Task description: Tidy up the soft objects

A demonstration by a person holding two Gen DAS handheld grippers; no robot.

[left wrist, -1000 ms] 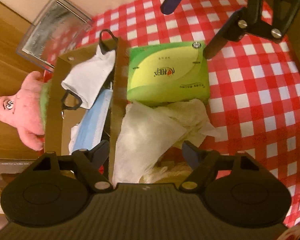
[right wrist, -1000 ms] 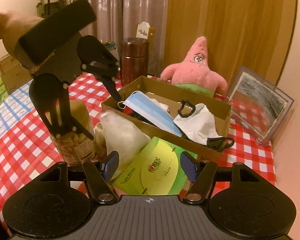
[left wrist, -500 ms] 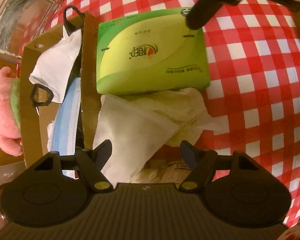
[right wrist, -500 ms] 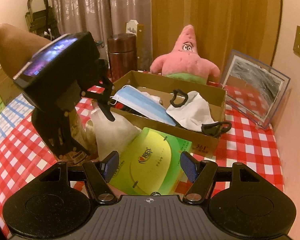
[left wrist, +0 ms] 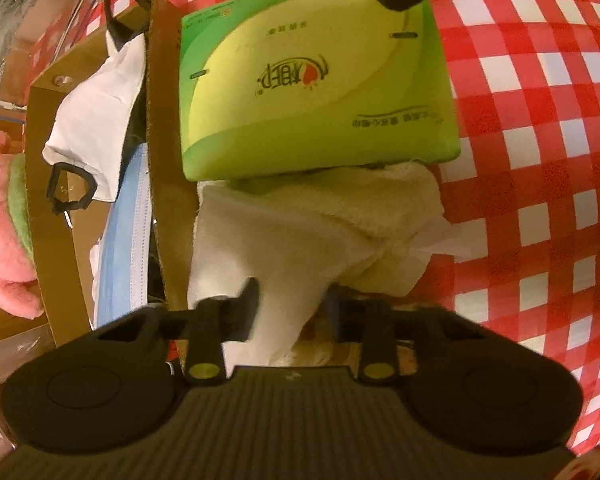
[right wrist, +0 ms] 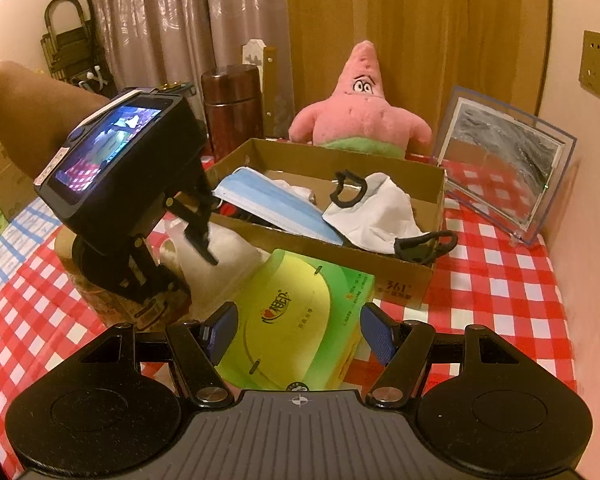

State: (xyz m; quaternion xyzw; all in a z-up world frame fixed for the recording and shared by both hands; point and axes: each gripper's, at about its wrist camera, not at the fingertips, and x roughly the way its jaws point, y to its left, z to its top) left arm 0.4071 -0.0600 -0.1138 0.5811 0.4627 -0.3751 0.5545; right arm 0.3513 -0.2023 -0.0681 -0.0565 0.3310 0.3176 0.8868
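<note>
Beside the cardboard box (left wrist: 162, 184), the left gripper (left wrist: 290, 304) has dropped and just closed its jaws on the white cloth (left wrist: 300, 240) heaped below the green tissue pack (left wrist: 312, 80), likely for boxing, while the right gripper (right wrist: 300, 330) hovers open.

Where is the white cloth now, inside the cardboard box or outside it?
Outside. The white cloth lies on the tablecloth beside the cardboard box, below the green tissue pack.

The jar (right wrist: 112, 300) (label unreadable) sits mostly hidden behind the left tongs (right wrist: 204, 240).
</note>
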